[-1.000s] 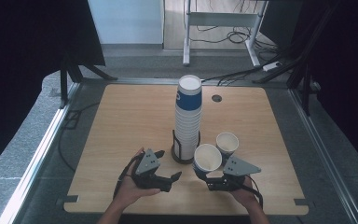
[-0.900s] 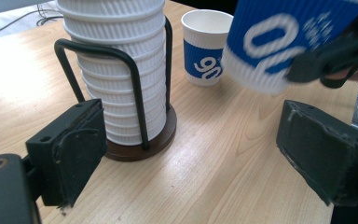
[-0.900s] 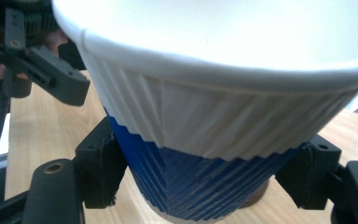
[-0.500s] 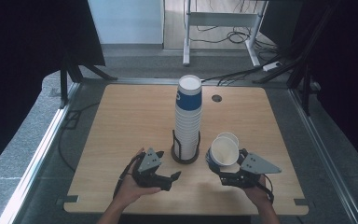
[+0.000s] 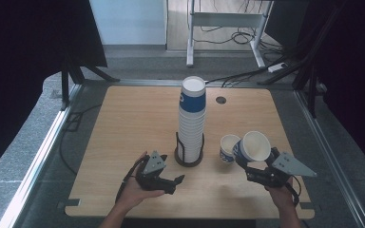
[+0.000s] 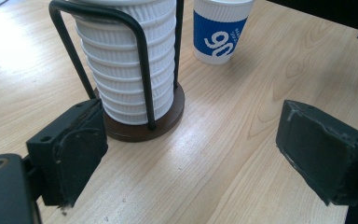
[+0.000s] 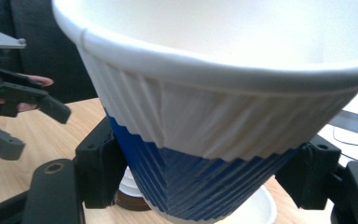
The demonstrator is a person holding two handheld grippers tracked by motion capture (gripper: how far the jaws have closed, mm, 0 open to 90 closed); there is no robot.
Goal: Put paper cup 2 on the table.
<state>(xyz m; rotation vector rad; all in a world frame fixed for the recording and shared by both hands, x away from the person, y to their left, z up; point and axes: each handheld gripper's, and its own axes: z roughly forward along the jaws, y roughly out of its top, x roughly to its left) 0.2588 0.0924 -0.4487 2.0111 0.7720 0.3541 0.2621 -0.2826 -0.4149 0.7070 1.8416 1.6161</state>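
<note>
**Cup carried to the right**

Since half a second ago, the blue-and-white cup point(image 5: 253, 147) is being carried rightward and lifted, clamped tilted in the right gripper point(image 5: 261, 166) above a second cup point(image 5: 228, 148) on the table point(image 5: 123, 123). The left gripper point(image 5: 168, 180) is being held low near the cup stack point(image 5: 192, 118), jaws spread.

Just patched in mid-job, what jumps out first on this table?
The tall stack of white and blue paper cups in its black wire holder stands mid-table. To its right, the right tool holds a blue and white cup clamped and lifted off the table, tipped with its mouth facing the camera, above a second cup that stands upright on the wood. The left tool waits open in front of the holder's base.
</note>
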